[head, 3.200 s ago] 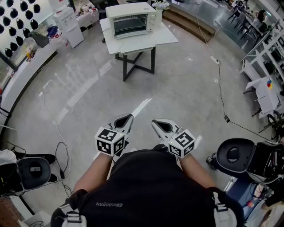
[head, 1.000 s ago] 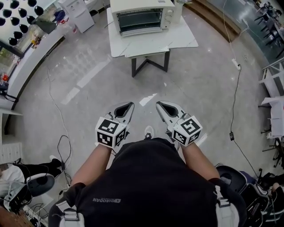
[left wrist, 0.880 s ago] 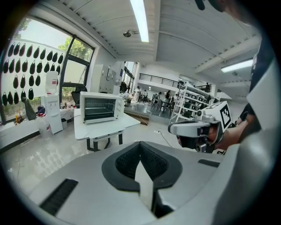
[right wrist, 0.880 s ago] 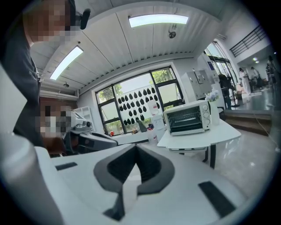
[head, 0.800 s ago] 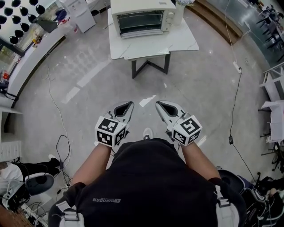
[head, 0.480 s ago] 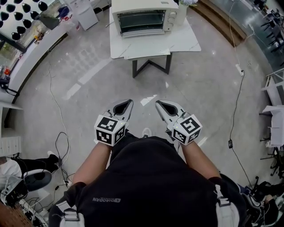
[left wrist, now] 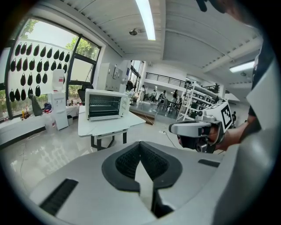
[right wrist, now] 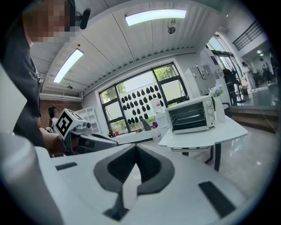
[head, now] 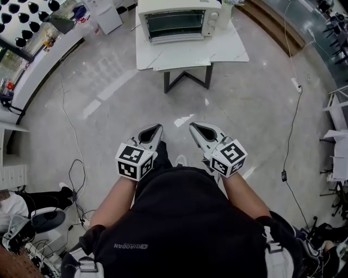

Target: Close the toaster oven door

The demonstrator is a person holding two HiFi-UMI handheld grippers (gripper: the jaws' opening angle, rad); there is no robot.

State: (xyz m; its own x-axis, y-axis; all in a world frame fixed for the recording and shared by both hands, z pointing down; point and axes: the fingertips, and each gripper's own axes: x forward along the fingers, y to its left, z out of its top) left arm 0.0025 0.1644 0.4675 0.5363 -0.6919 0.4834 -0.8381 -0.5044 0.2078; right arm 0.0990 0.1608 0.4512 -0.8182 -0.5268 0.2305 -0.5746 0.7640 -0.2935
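Observation:
A cream toaster oven [head: 179, 19] stands on a white table [head: 190, 51] at the top of the head view, a few steps ahead across the floor. Its glass door looks upright against the front, with rack bars showing behind it. Both grippers are held side by side in front of the person's body, far from the oven. My left gripper [head: 156, 128] is shut with nothing in it, and so is my right gripper [head: 194, 127]. The left gripper view has the oven [left wrist: 105, 104] beyond its closed tips [left wrist: 140, 145]. The right gripper view shows the oven [right wrist: 191, 115] past its own tips [right wrist: 136, 147].
The table has dark crossed legs [head: 187, 79]. A white cabinet [head: 106, 16] and a long counter [head: 32, 70] line the left side. Cables [head: 68, 136] trail over the floor at left, another cable [head: 291, 108] runs at right, and a chair [head: 32, 220] stands at lower left.
The person has walked toward the table; the oven and table have come nearer and slid to the top of the head view. Both grippers keep their place before the body, still shut.

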